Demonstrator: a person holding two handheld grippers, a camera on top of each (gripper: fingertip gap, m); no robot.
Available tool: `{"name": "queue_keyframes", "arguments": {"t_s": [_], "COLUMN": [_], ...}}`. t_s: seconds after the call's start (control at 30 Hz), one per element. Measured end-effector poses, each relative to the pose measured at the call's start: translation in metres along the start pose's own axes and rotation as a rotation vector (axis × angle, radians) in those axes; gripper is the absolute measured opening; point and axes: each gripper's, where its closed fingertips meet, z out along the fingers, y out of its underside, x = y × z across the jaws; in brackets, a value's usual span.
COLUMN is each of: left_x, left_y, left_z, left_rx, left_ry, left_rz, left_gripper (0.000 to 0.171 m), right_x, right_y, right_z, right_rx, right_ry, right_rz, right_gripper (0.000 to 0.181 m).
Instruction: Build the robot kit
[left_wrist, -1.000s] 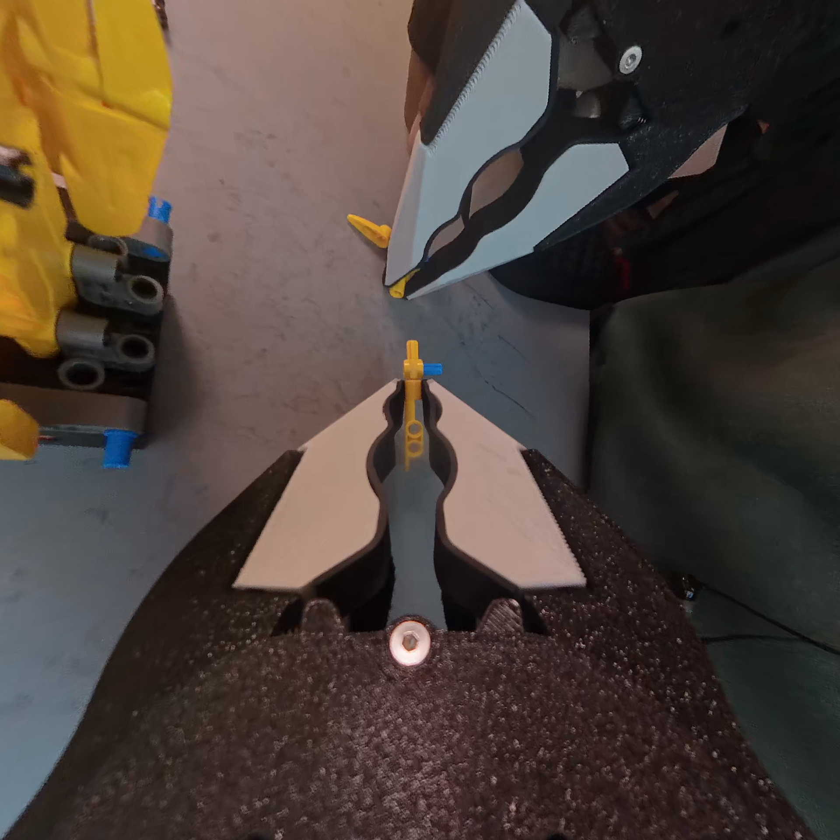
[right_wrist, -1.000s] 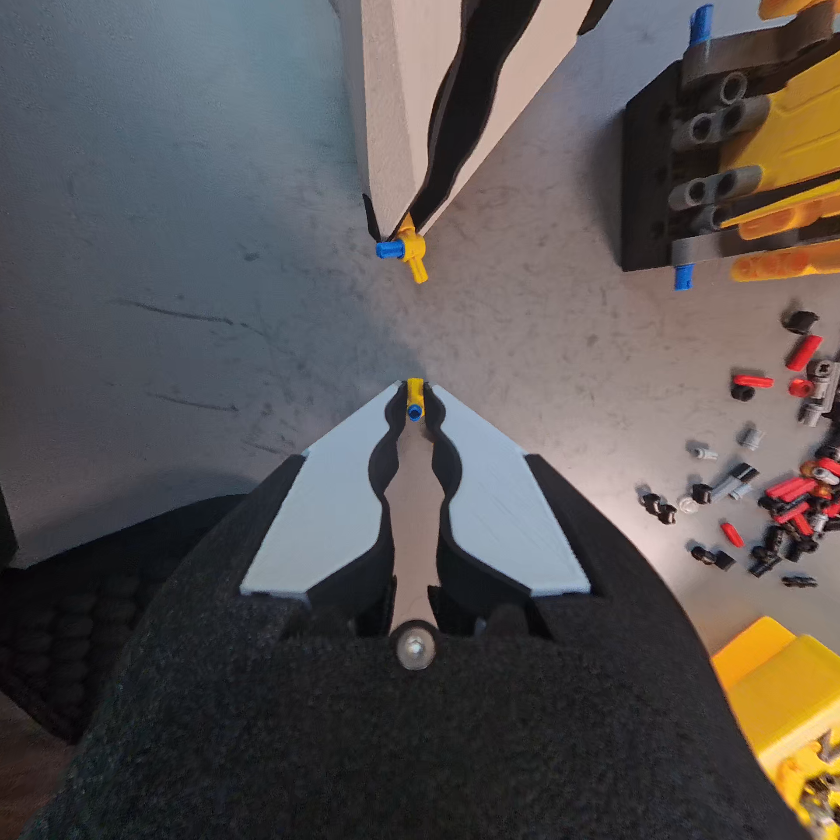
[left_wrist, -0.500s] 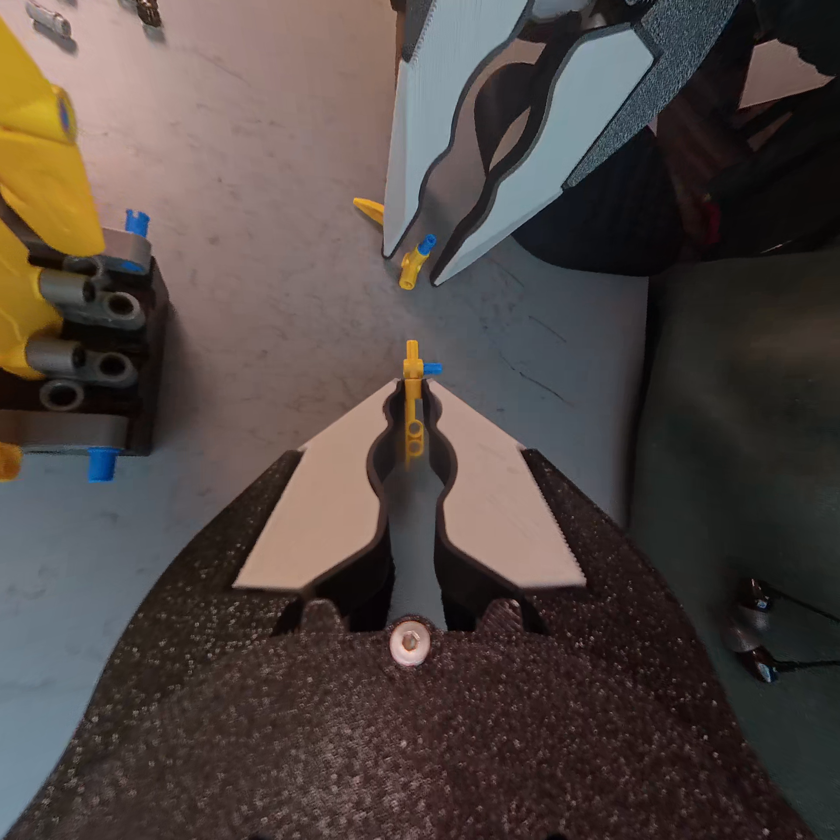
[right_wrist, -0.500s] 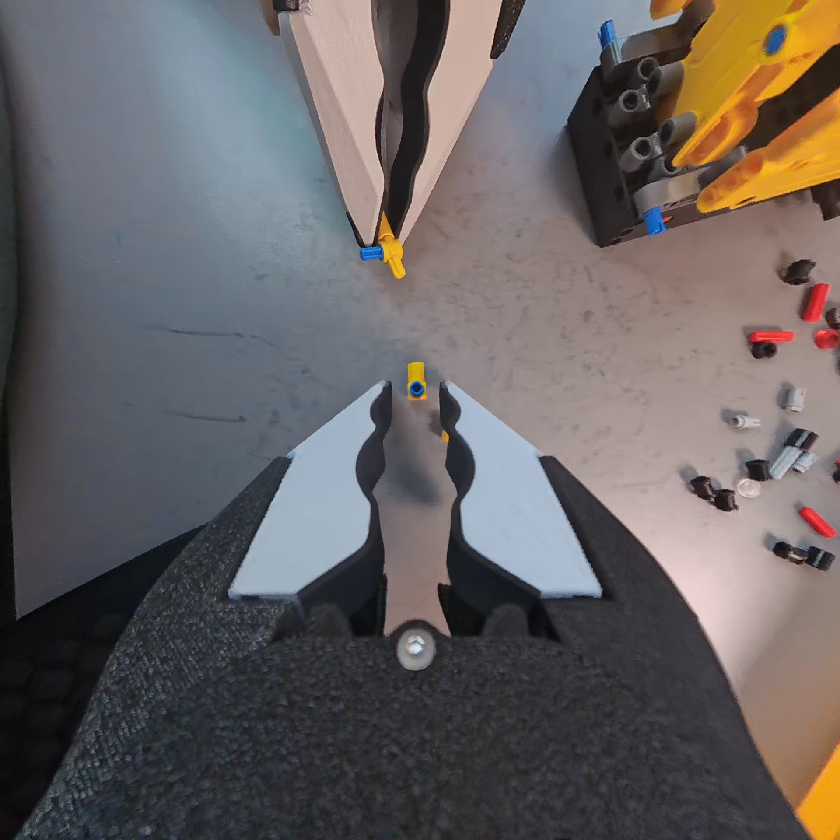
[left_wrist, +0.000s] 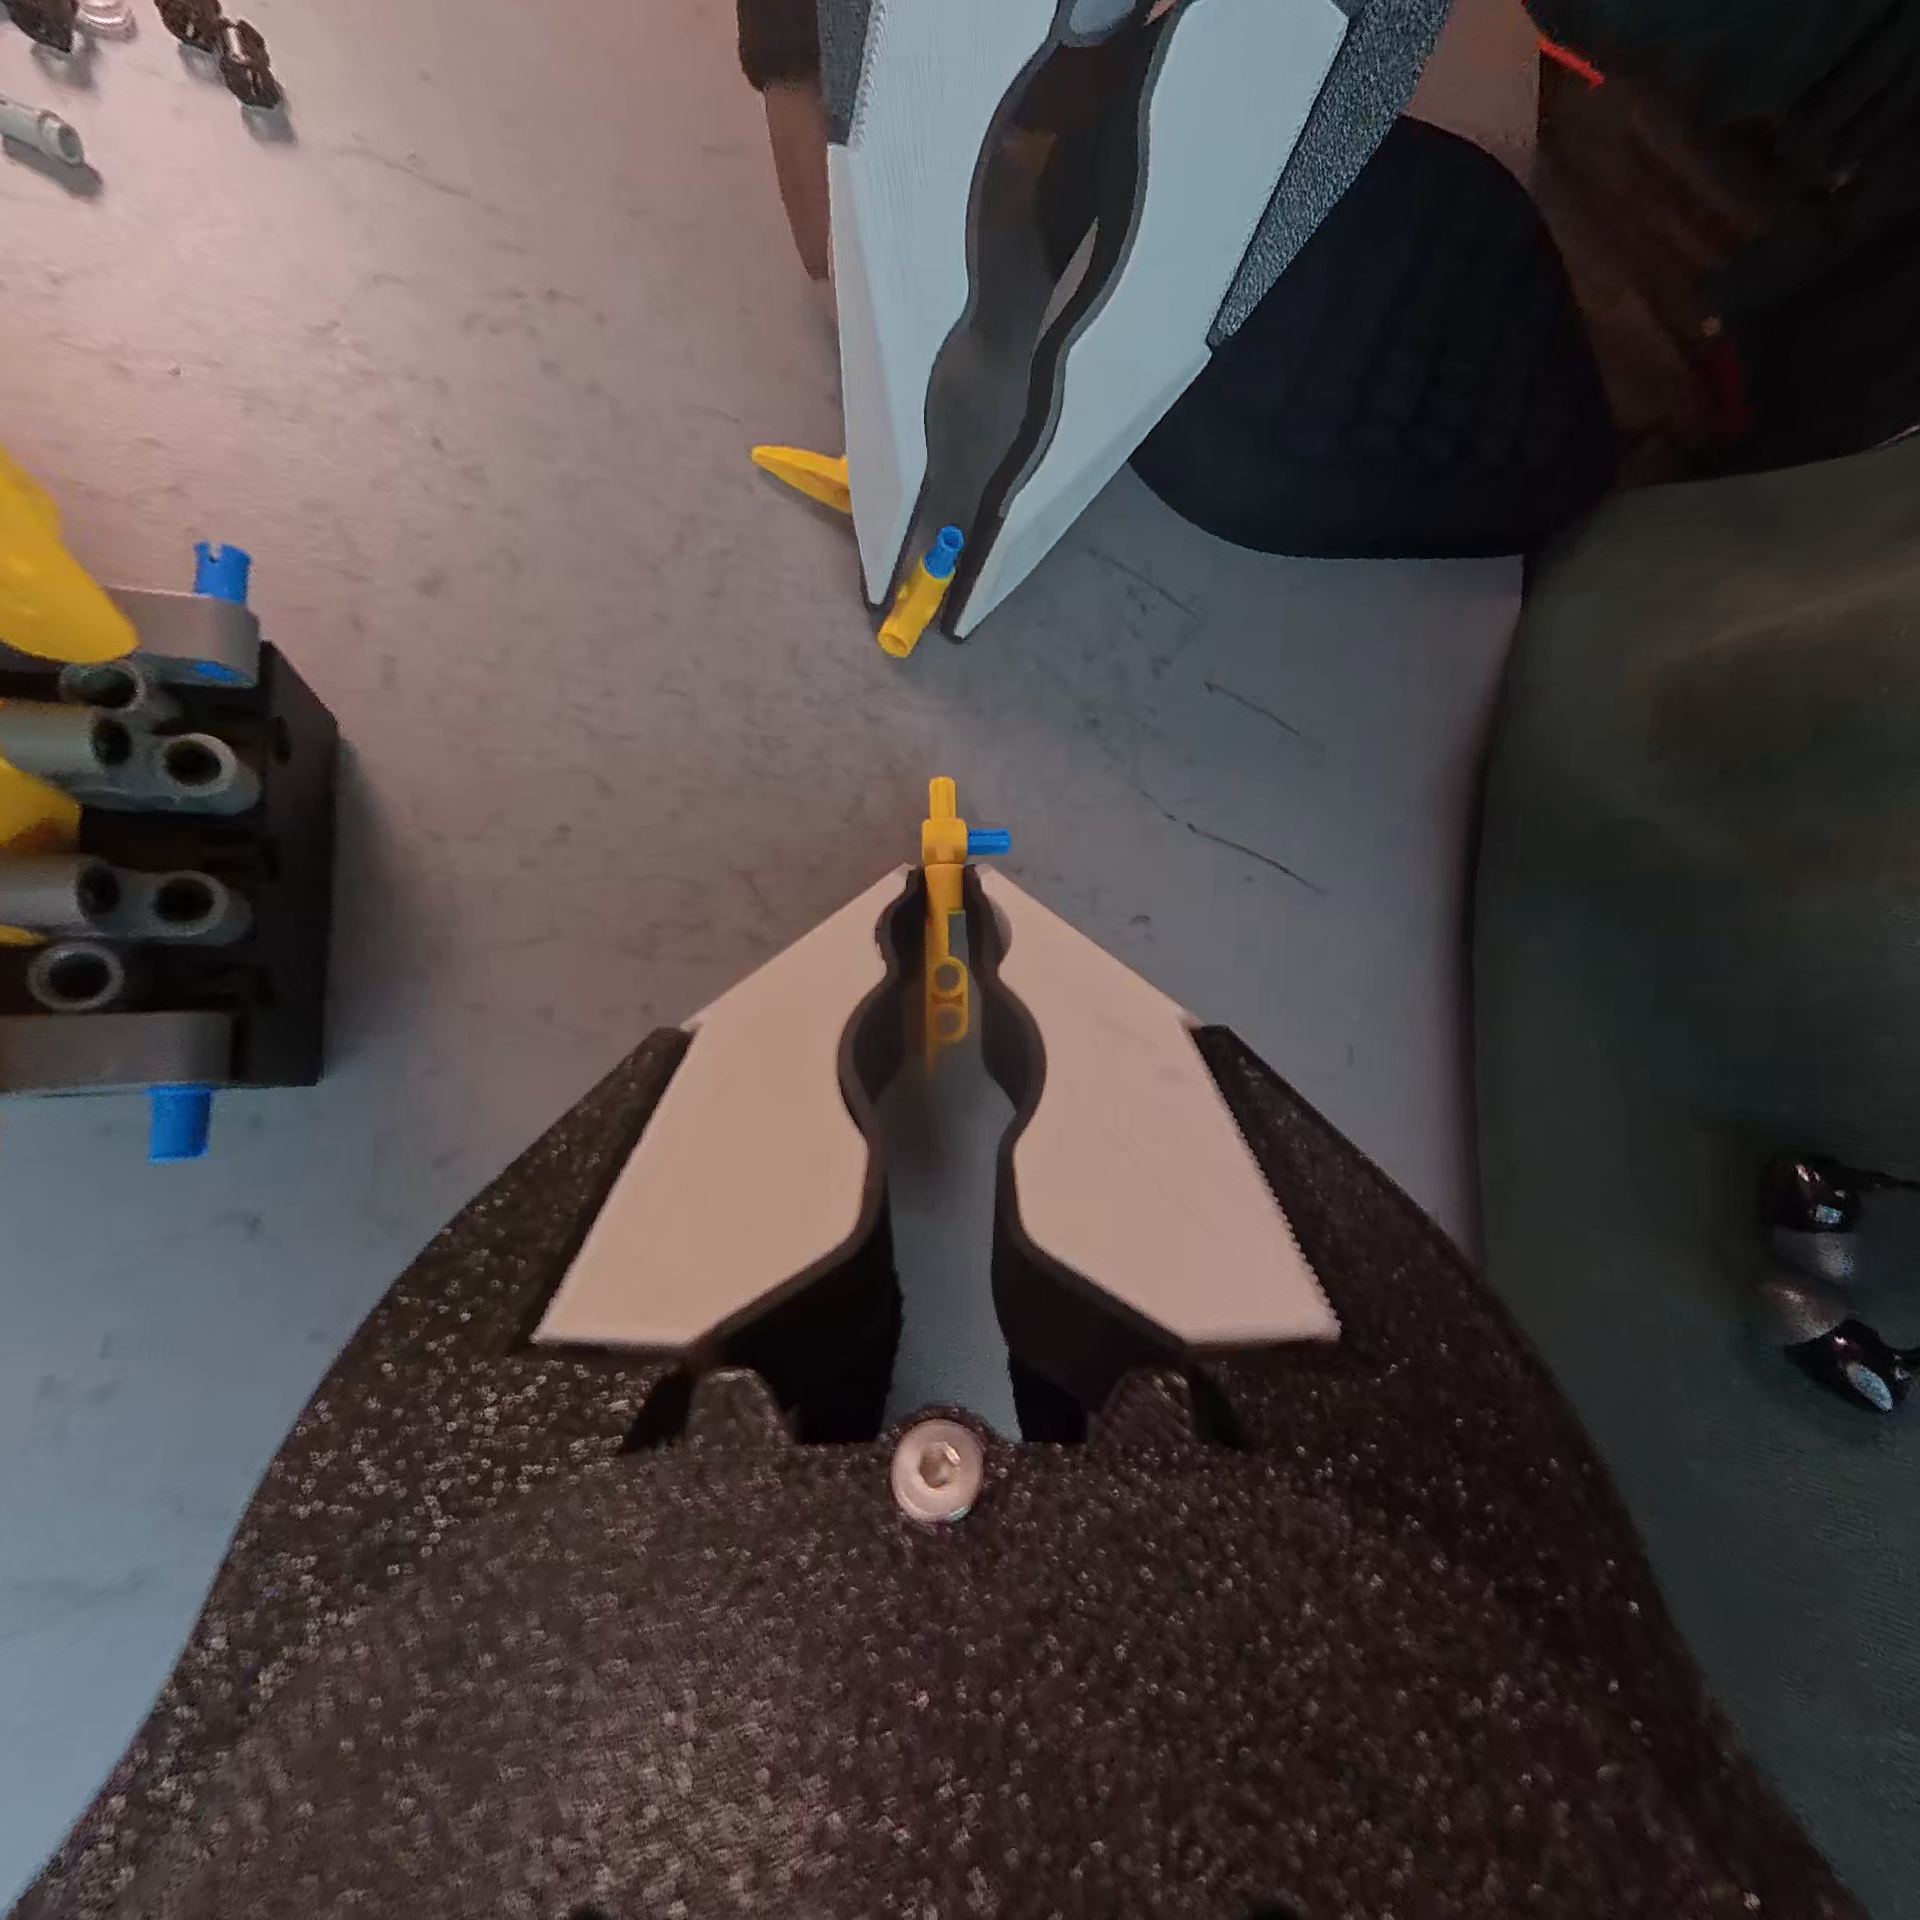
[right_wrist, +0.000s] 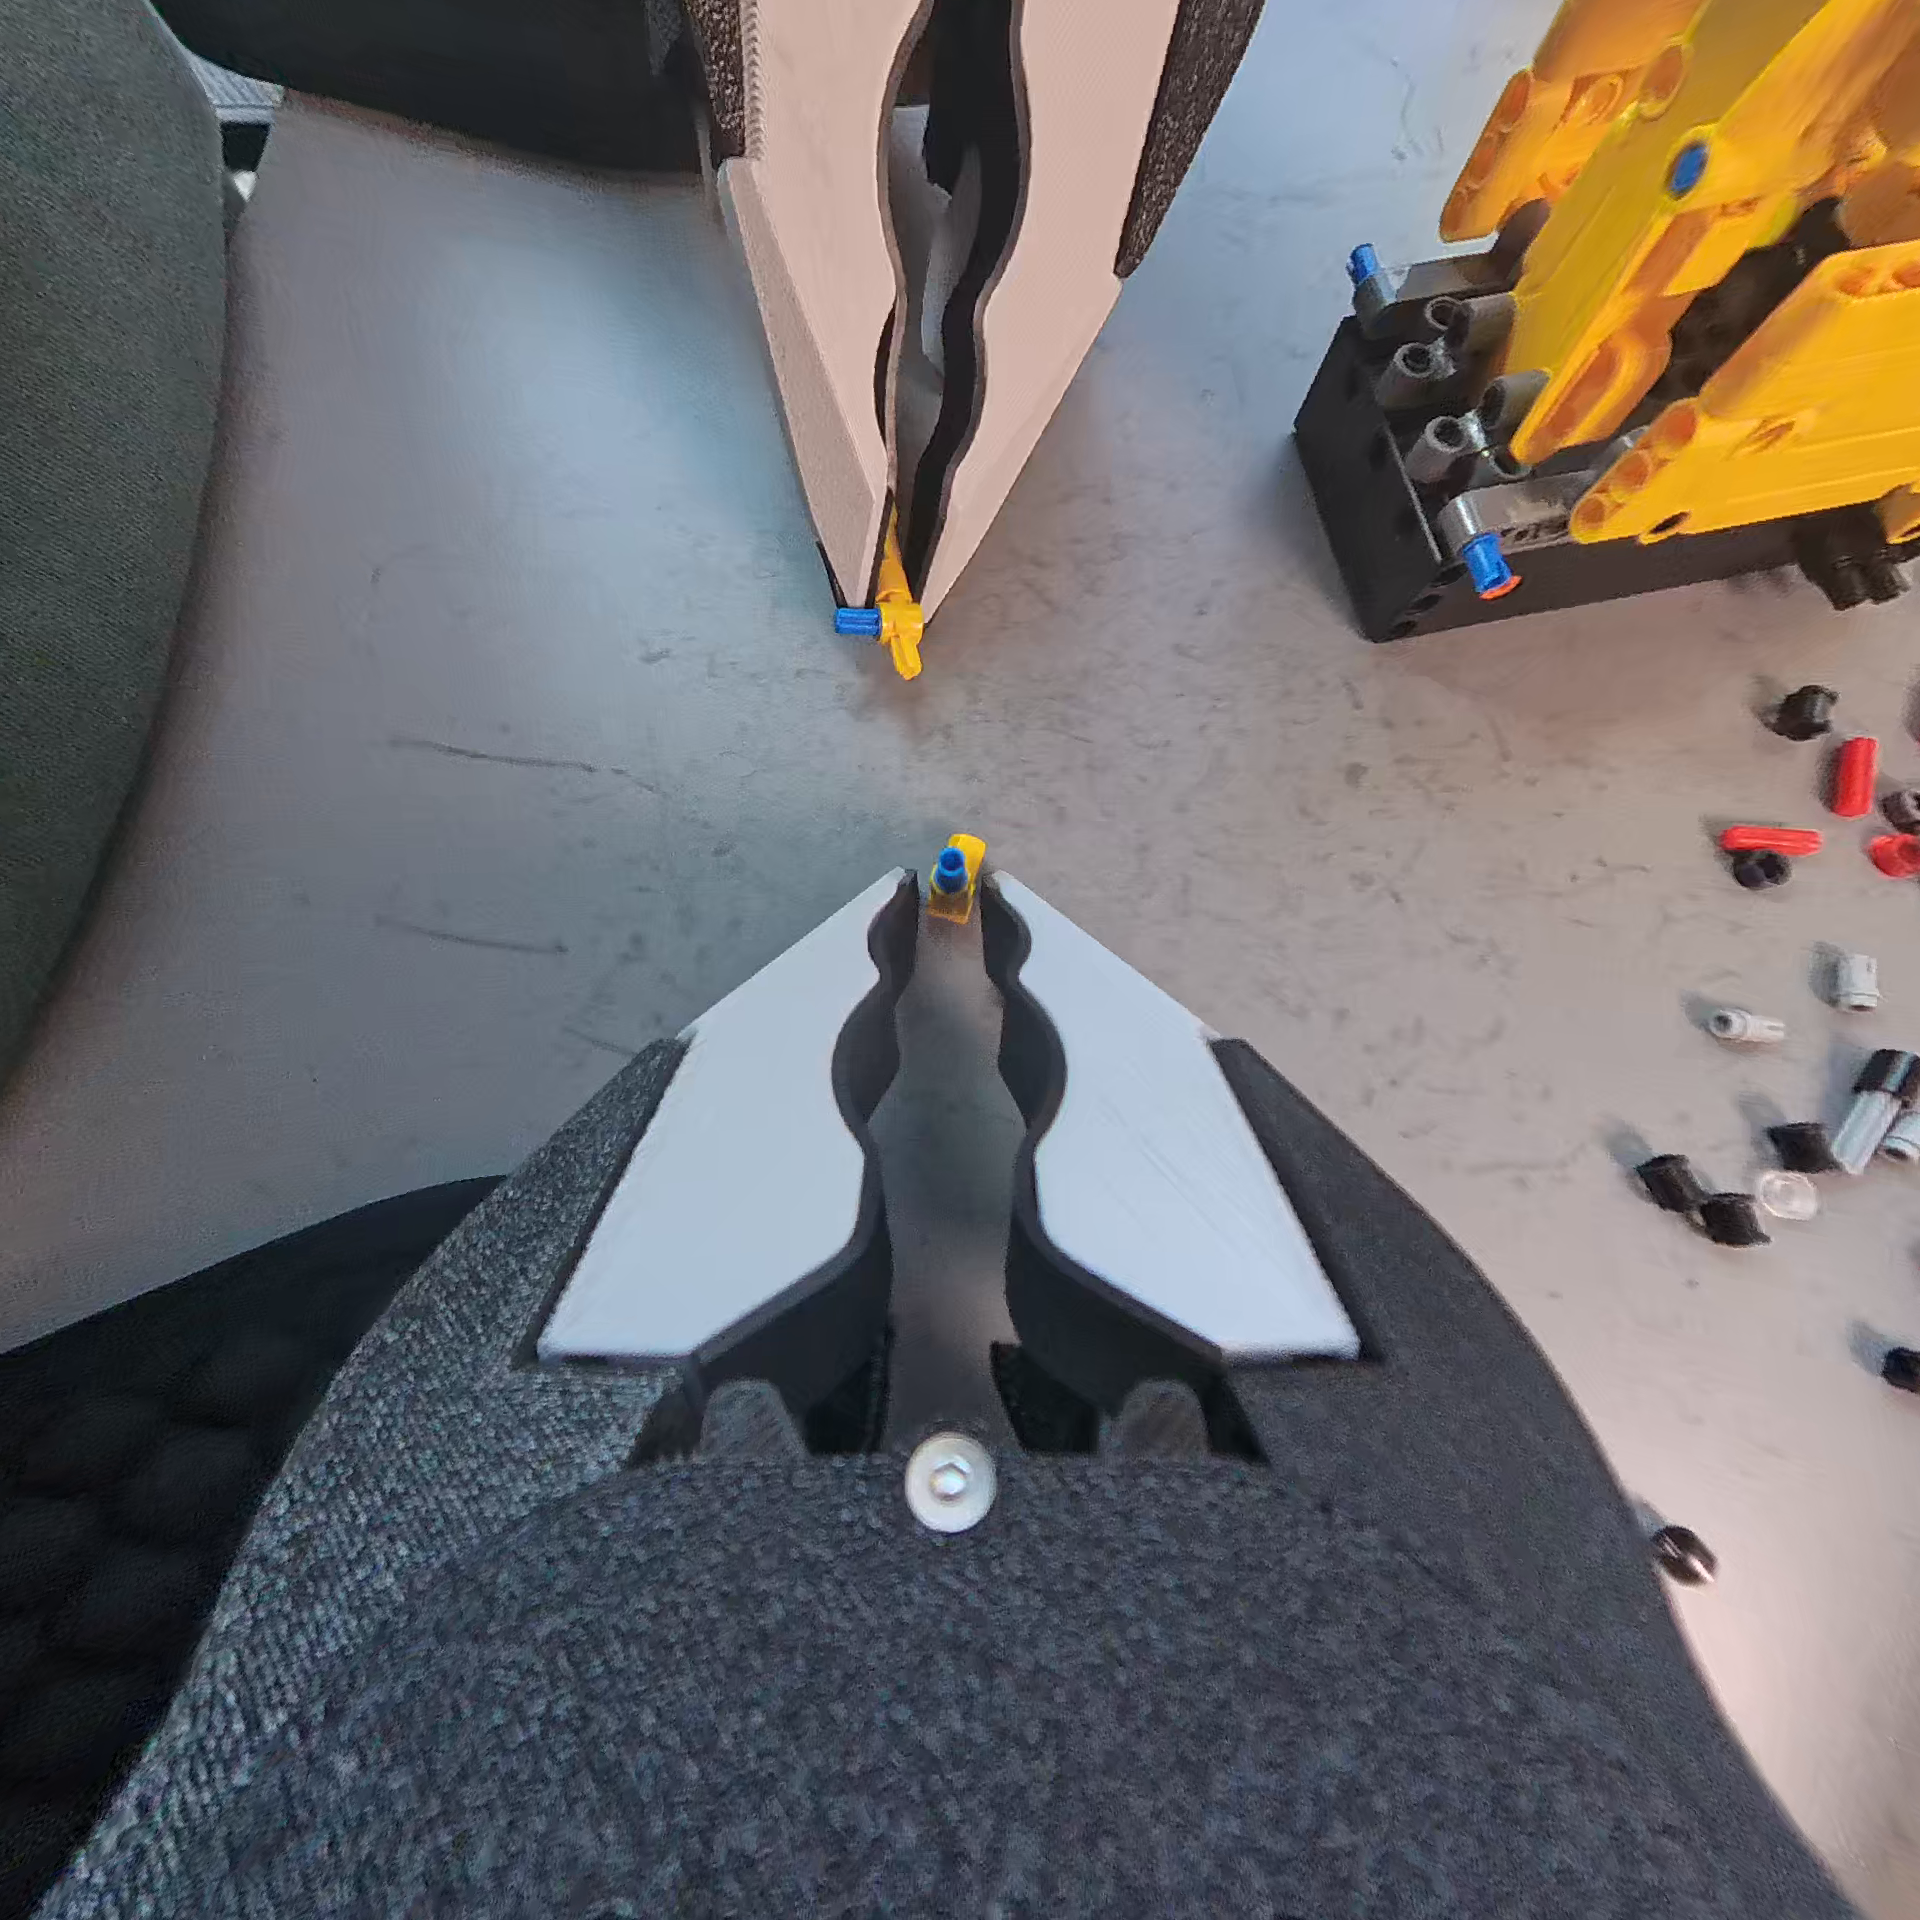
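Since the earlier frame, right gripper (right_wrist: 943, 883) jaws have narrowed again around the short yellow piece with blue pin (right_wrist: 952, 875); contact cannot be confirmed. Left gripper (left_wrist: 943, 873) pinches a long yellow piece with blue pin (left_wrist: 945, 914) above the grey table (left_wrist: 520, 416). Loose small parts (right_wrist: 1818, 1039) lie right, near the yellow and black model (right_wrist: 1662, 364).

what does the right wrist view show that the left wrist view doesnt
Only the right wrist view shows red pegs among the scattered parts and the model's yellow panels from above. Only the left wrist view shows a loose yellow piece on the table by the right gripper. Both show the grey table, the black and yellow model, and the left gripper shut on a yellow connector with a blue pin.
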Motion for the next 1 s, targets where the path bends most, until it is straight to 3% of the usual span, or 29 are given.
{"name": "queue_keyframes", "arguments": {"t_s": [0.37, 0.57, 1.0], "left_x": [-0.003, 0.015, 0.035], "left_y": [-0.004, -0.018, -0.023], "left_z": [0.001, 0.013, 0.013], "left_rx": [-0.013, -0.017, 0.02], "left_ry": [-0.066, 0.039, 0.158], "left_rz": [0.068, 0.1, 0.072], "left_gripper": [0.006, 0.006, 0.006], "right_x": [-0.003, -0.018, -0.039], "right_y": [0.0, -0.022, -0.022], "right_z": [-0.003, -0.032, -0.023], "right_rx": [0.017, -0.009, -0.011], "right_ry": [0.025, -0.222, -0.314], "right_rz": [-0.014, 0.142, 0.249], "right_gripper": [0.006, 0.006, 0.006]}}
